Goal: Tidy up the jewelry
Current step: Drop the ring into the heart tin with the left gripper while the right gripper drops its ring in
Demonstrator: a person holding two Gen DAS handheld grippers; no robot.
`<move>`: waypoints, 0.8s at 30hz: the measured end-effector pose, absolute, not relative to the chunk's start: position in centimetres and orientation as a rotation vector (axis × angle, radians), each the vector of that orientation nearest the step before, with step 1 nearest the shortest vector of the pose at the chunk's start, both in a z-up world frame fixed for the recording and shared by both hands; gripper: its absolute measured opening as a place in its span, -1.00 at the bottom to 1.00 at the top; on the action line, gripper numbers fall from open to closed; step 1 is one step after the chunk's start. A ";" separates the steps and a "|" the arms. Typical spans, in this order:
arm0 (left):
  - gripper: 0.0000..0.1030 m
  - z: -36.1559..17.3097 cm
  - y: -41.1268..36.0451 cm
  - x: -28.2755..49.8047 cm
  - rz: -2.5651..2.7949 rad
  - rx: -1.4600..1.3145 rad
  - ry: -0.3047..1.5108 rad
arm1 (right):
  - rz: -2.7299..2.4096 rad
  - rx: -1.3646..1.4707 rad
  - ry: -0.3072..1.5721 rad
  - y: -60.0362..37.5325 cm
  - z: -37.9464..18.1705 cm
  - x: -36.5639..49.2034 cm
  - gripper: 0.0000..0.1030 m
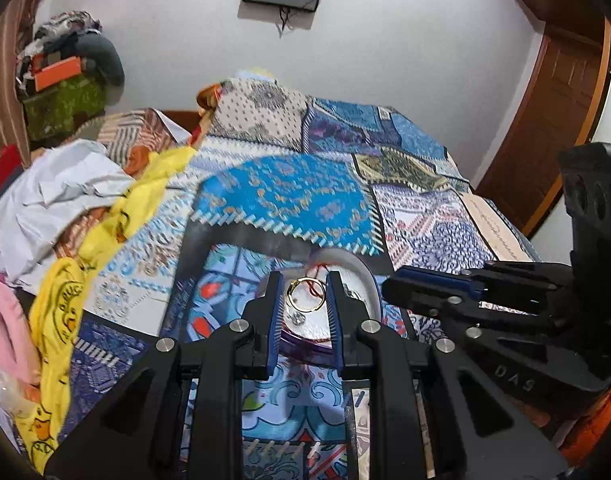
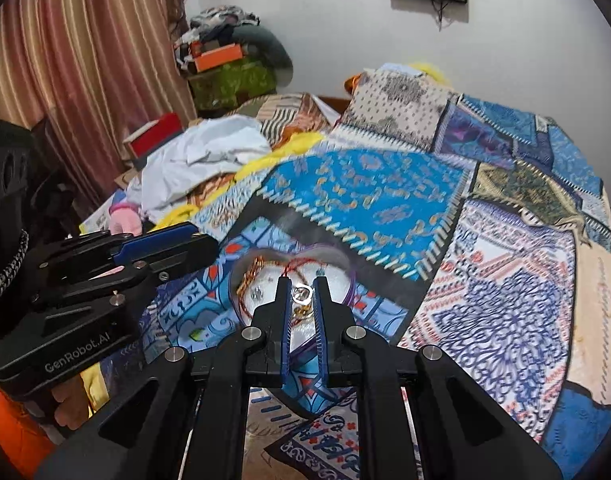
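A heart-shaped white tray with a purple rim lies on the patchwork bedspread and holds jewelry: a red-and-gold chain, small silver pieces and rings. My left gripper is shut on a large gold hoop ring above the tray. My right gripper is shut on a small silver ring above the tray's middle. Each gripper shows at the side of the other's view: the right and the left.
The patterned blue bedspread covers the bed. Crumpled white cloth, yellow fabric and a pink item lie at the left. Striped curtain, piled clothes and an orange box stand behind. A wooden door is at the right.
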State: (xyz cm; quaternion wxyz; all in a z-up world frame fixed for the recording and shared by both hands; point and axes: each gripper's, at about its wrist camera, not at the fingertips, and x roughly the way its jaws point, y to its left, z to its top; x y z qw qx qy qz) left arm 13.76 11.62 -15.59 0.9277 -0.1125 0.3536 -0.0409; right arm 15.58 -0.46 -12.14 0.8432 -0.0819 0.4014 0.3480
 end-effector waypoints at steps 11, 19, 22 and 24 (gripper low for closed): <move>-0.62 -17.8 11.7 15.2 -0.116 -0.268 0.787 | 0.776 -0.222 0.916 0.7 -14.3 15.5 -0.82; -0.62 -17.3 11.9 15.0 -0.101 -0.273 0.790 | 0.768 -0.248 0.937 0.9 -14.6 15.4 -0.79; -0.61 -16.9 12.1 14.7 -0.087 -0.279 0.787 | 0.753 -0.261 0.931 1.0 -14.4 15.3 -0.60; -0.61 -16.5 12.3 14.4 -0.078 -0.282 0.781 | 0.742 -0.258 0.917 0.8 -14.0 15.2 -0.45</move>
